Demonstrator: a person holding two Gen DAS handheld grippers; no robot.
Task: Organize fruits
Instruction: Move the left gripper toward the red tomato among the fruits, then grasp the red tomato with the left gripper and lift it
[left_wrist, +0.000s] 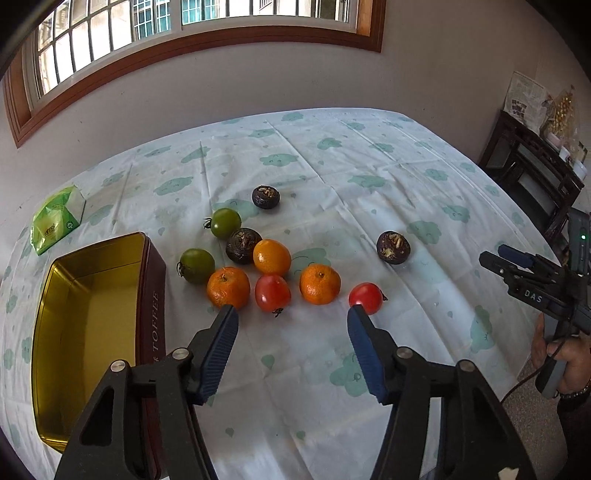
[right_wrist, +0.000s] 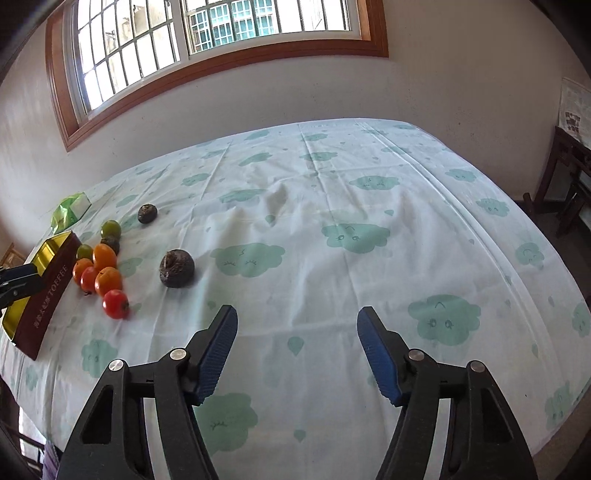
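A cluster of fruit lies on the cloud-print tablecloth (left_wrist: 369, 166): three oranges (left_wrist: 320, 283), two red tomatoes (left_wrist: 272, 292), two green tomatoes (left_wrist: 225, 222) and three dark water chestnuts (left_wrist: 393, 247). An open gold-lined toffee tin (left_wrist: 85, 325) stands left of them. My left gripper (left_wrist: 291, 314) is open and empty, just short of the fruit, its right finger near a red tomato (left_wrist: 365, 297). My right gripper (right_wrist: 297, 315) is open and empty over bare cloth, right of the fruit (right_wrist: 107, 280); it also shows in the left wrist view (left_wrist: 517, 266).
A green tissue pack (left_wrist: 57, 219) lies at the table's far left. A dark wooden cabinet (left_wrist: 532, 177) stands beyond the table's right edge. A wall with a window runs behind the table.
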